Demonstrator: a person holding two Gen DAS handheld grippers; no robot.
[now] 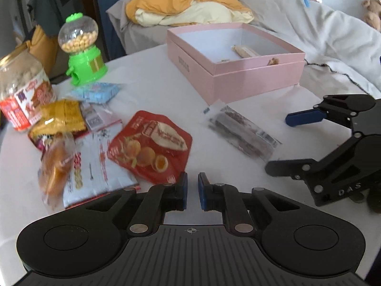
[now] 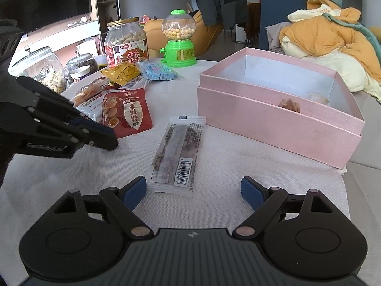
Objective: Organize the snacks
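A pink box (image 1: 238, 76) (image 2: 273, 128) stands open on the white table with two small wrapped snacks inside. A long clear-wrapped bar (image 2: 177, 152) (image 1: 243, 132) lies flat in front of it. My right gripper (image 2: 193, 191) is open, its pads just short of the bar's near end; it also shows in the left wrist view (image 1: 281, 143). My left gripper (image 1: 192, 190) (image 2: 104, 134) is nearly shut with a narrow gap, empty, just short of a red quail-egg pouch (image 1: 151, 146) (image 2: 126, 112).
A pile of snack packets (image 1: 71, 143) lies left: yellow, blue (image 2: 157, 70), white and a clear-wrapped cake. Behind stand a peanut jar (image 2: 127, 44), a green gumball dispenser (image 2: 179, 39) and glass jars (image 2: 45, 69). A bed with bedding (image 1: 190, 2) borders the table's far side.
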